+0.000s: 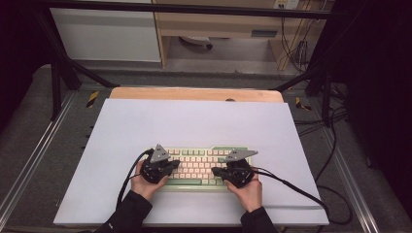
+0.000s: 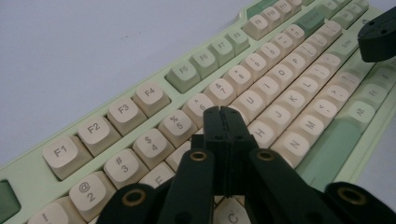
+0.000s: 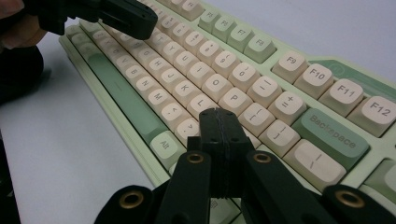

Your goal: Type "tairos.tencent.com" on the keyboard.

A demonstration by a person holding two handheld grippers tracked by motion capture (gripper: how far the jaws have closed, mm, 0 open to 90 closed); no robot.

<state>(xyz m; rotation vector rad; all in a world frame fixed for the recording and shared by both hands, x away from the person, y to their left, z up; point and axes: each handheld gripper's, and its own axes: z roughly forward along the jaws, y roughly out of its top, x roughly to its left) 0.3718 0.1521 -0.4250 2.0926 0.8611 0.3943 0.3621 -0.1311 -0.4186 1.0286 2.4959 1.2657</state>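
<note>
A pale green keyboard [image 1: 201, 151] with cream and green keys lies on the white sheet near the front edge. My left gripper [image 1: 176, 164] hovers over its left half, jaws pressed together with nothing between them; in the left gripper view its tips [image 2: 223, 112] sit above the keyboard's [image 2: 154, 100] letter rows. My right gripper [image 1: 215, 171] is over the right half, also shut and empty; in the right gripper view its tips [image 3: 218, 113] rest above the keys near the keyboard's [image 3: 261, 49] right end. The two grippers point toward each other.
A white sheet [image 1: 194, 121] covers a wooden table [image 1: 194, 93]. Black cables [image 1: 301, 191] trail off both grippers toward the front corners. Metal frame legs [image 1: 56, 82] stand at the far left and right; shelving [image 1: 218, 29] sits behind.
</note>
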